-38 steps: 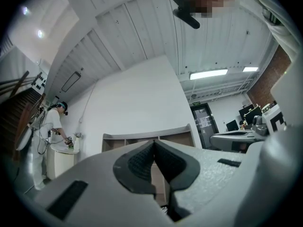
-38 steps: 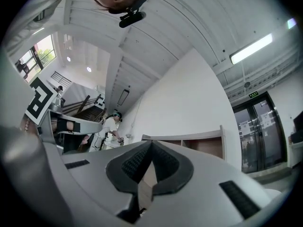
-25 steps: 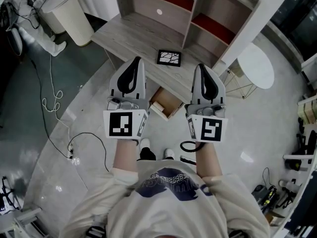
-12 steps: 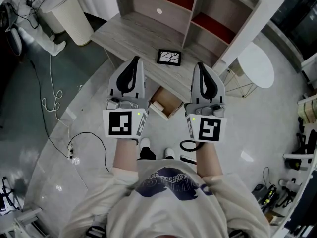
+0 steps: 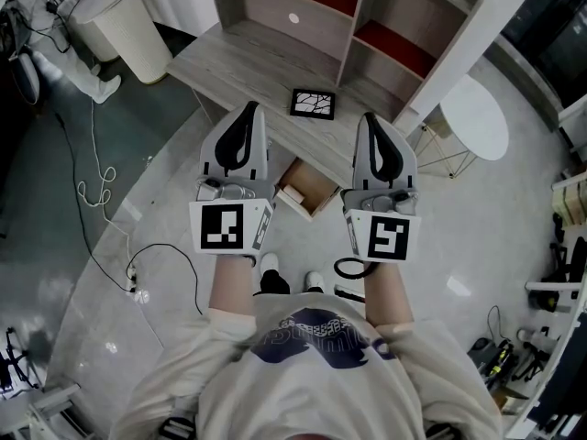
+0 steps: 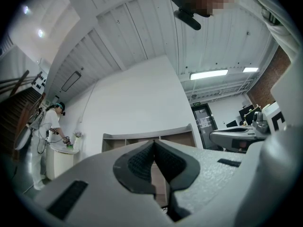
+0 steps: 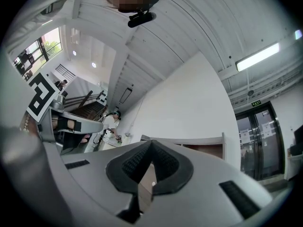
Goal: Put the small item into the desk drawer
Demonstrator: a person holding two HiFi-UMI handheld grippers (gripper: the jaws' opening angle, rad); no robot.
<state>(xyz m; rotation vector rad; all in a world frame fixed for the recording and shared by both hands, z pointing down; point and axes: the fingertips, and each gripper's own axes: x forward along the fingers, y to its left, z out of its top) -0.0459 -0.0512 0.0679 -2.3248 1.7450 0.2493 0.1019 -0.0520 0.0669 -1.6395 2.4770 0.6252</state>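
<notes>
A small black-framed item (image 5: pixel 312 104) with a white crack pattern lies flat on the grey wooden desk (image 5: pixel 248 62). Below the desk's front edge a light wood drawer (image 5: pixel 315 188) stands pulled out, with a pale block in its near left corner. My left gripper (image 5: pixel 249 109) and right gripper (image 5: pixel 369 117) are held side by side above the desk's front edge, either side of the drawer. In the left gripper view the left gripper (image 6: pixel 154 144) has its jaws pressed together with nothing between them. The right gripper (image 7: pixel 150 144) looks the same in its own view.
Open shelving (image 5: pixel 353 12) with red panels rises at the back of the desk. A white cylindrical bin (image 5: pixel 128 26) stands at the left and a round white table (image 5: pixel 477 122) at the right. Cables (image 5: pixel 101 191) run over the floor. A person (image 6: pixel 47 131) works at a distant counter.
</notes>
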